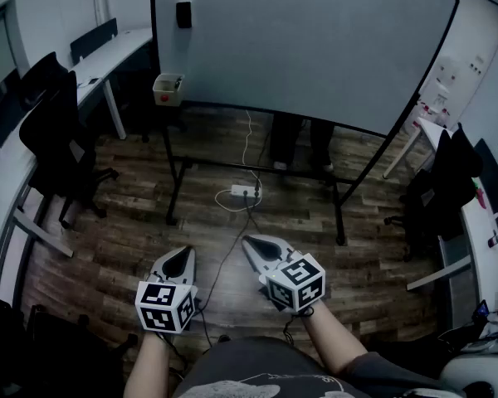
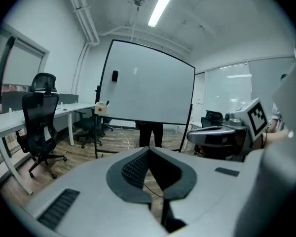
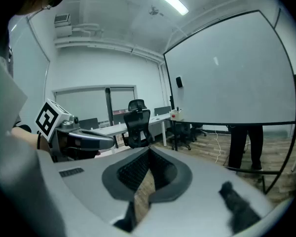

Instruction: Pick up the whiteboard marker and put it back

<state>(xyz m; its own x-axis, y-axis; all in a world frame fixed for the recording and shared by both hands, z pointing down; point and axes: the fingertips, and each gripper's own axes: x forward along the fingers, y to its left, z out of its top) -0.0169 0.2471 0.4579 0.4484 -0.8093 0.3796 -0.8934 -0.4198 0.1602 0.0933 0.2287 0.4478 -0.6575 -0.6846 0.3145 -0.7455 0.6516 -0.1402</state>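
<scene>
No whiteboard marker shows clearly in any view. The whiteboard (image 1: 303, 44) stands on a black frame ahead of me. A small box with a red front (image 1: 168, 89) hangs at its lower left corner; something dark sticks out of that box (image 2: 101, 108), too small to name. A black block (image 1: 183, 14) sits on the board's upper left. My left gripper (image 1: 183, 252) and right gripper (image 1: 248, 241) are held side by side over the wooden floor, well short of the board. Both are shut with nothing between the jaws, as seen at the left gripper (image 2: 148, 149) and the right gripper (image 3: 149, 148).
A person's legs (image 1: 299, 143) show behind the board. A white power strip (image 1: 244, 192) with cables lies on the floor under the stand. Black office chairs (image 1: 62, 139) and white desks (image 1: 108, 56) line the left side; another chair (image 1: 436, 193) and desk stand at the right.
</scene>
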